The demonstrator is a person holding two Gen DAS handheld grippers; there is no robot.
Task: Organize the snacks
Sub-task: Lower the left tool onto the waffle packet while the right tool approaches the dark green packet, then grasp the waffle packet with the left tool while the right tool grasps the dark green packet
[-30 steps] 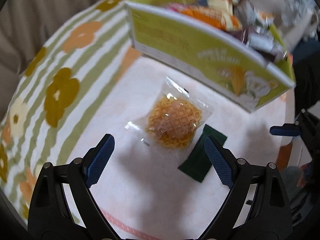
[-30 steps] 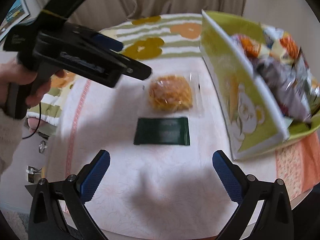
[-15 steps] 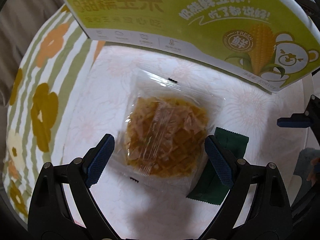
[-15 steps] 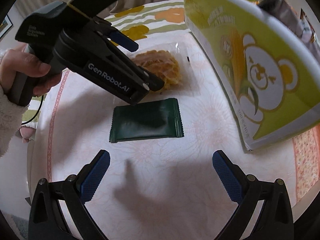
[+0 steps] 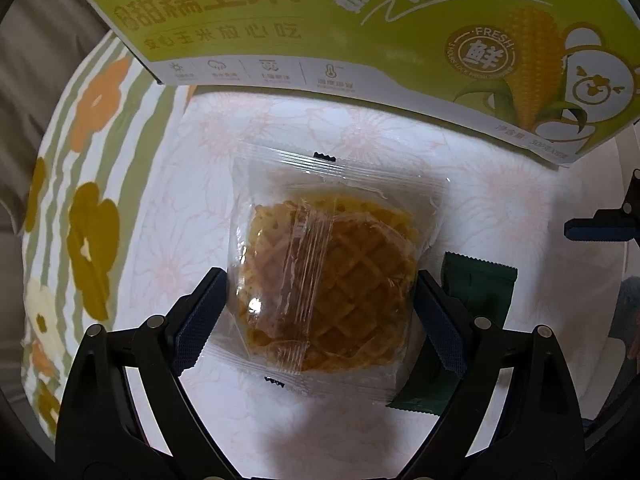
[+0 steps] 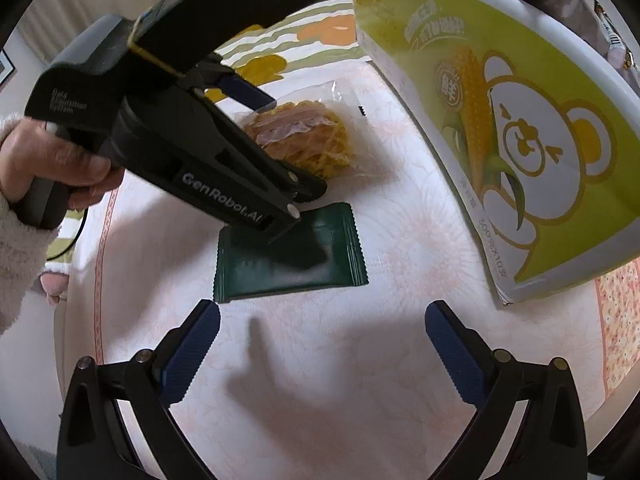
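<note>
left gripper (image 5: 320,320): jaws closing around waffle pack (image 5: 324,280), not clamped yet
right gripper (image 6: 320,352): jaws apart, empty
tip: squeeze gently; green box (image 5: 320,40) sits at 12 o'clock

The left gripper (image 5: 320,320) straddles the clear-wrapped waffle (image 5: 332,280); its jaws are closing, the gaps beside the wrapper almost gone. Just outside its right finger lies the dark green packet (image 6: 292,252), crowding that side. Ahead of the fingers the green corn box (image 5: 360,40) walls off the surface (image 6: 320,380). Between the right gripper (image 6: 320,352) fingers the cloth lies bare, the packet just beyond.
</note>
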